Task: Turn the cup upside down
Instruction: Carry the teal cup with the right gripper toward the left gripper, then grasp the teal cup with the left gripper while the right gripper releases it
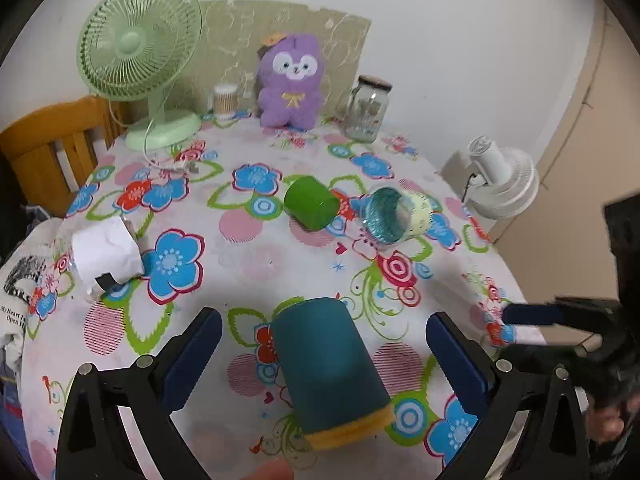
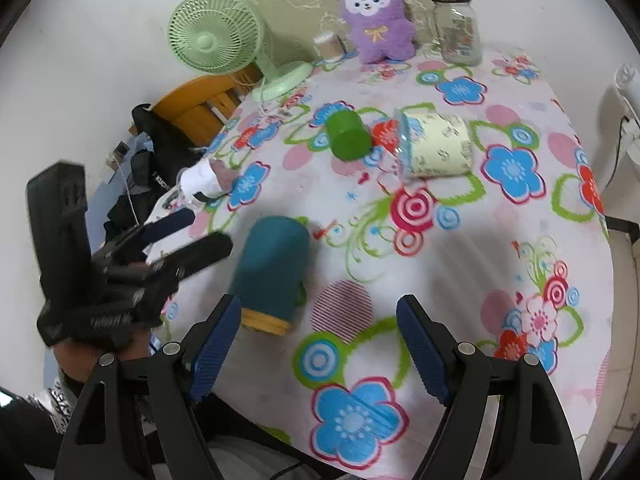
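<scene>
A teal cup with a yellow rim (image 1: 330, 372) lies on its side on the floral tablecloth, rim toward me. My left gripper (image 1: 324, 356) is open, its fingers either side of the cup and apart from it. In the right wrist view the same cup (image 2: 272, 268) lies left of centre. My right gripper (image 2: 320, 348) is open and empty, just right of the cup's rim. The left gripper (image 2: 180, 240) shows there at the left. A green cup (image 1: 312, 202) and a clear cup with a pale yellow sleeve (image 1: 394, 216) lie on their sides farther back.
A green desk fan (image 1: 140, 48), a purple plush toy (image 1: 290, 80), a glass jar (image 1: 366, 108) and a small swab container (image 1: 225, 100) stand at the back. A white paper-wrapped cup (image 1: 106, 252) lies at the left edge. A wooden chair (image 1: 52, 144) and a white fan (image 1: 500, 176) flank the table (image 1: 248, 252).
</scene>
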A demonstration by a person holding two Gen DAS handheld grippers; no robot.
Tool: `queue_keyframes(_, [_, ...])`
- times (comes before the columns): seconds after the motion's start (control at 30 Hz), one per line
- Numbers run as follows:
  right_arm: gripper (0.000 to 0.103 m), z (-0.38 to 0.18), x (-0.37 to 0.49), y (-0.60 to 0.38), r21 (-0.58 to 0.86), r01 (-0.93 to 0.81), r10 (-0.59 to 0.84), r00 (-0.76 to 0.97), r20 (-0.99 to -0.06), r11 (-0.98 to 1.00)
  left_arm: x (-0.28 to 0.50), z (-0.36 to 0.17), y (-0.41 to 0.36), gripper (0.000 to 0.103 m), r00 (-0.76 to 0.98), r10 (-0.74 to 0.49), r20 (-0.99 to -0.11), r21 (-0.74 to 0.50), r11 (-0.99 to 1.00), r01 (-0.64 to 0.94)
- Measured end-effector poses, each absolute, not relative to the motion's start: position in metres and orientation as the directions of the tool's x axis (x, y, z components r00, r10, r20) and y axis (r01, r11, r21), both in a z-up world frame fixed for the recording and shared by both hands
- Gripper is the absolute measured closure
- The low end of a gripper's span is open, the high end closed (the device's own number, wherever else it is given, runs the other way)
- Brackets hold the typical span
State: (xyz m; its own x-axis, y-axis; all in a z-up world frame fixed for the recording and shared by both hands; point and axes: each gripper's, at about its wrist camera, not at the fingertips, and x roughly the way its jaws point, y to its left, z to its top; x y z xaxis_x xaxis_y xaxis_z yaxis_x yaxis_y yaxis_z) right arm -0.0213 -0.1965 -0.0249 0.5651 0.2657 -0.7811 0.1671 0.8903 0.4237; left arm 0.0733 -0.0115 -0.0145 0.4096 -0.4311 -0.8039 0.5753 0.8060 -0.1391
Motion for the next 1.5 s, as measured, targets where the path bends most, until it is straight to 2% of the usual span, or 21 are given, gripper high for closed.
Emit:
queue_keyframes(0.27, [0.021,-0.048,-0.029,-0.197,0.453,0.149,0.312,0.539,-0.782,0.879,0.083,-0.038,-0.029,0.000,0.381,-0.366,-0.849,-0.103,0.822,0.560])
queue_keyframes(0.8, [0.021,-0.063,-0.028,-0.176,0.399,0.074,0.316,0.487,-0.814,0.914,0.106,-0.080,-0.051,0.001,0.237,-0.249,-0.939,-0.098,0.854,0.511])
queue_keyframes(0.93, [0.021,-0.065,-0.028,-0.175,0.402,0.073,0.321,0.480,-0.816,0.913,0.109,-0.080,-0.055,0.009,0.226,-0.263,-0.938,-0.113,0.848,0.517])
queue_keyframes(1.03, [0.021,-0.065,-0.028,-0.173,0.404,0.068,0.325,0.479,-0.815,0.912,0.112,-0.085,-0.060,0.019,0.196,-0.263,-0.945,-0.127,0.844,0.521])
queue_keyframes(1.1, [0.021,-0.064,-0.028,-0.172,0.406,0.064,0.328,0.482,-0.812,0.912,0.113,-0.090,-0.061,0.032,0.177,-0.256,-0.950,-0.130,0.844,0.520])
queue_keyframes(1.13, [0.021,-0.063,-0.028,-0.172,0.406,0.063,0.328,0.484,-0.811,0.911,0.114,-0.094,-0.061,0.035,0.160,-0.257,-0.953,-0.141,0.844,0.517])
queue_keyframes(1.33, [0.021,-0.060,-0.028,-0.174,0.405,0.068,0.323,0.492,-0.809,0.912,0.111,-0.092,-0.059,0.035,0.151,-0.268,-0.952,-0.155,0.841,0.518])
queue_keyframes(1.5, [0.021,-0.057,-0.028,-0.173,0.404,0.059,0.324,0.500,-0.804,0.913,0.105,-0.070,-0.053,0.035,0.204,-0.300,-0.932,-0.153,0.836,0.527])
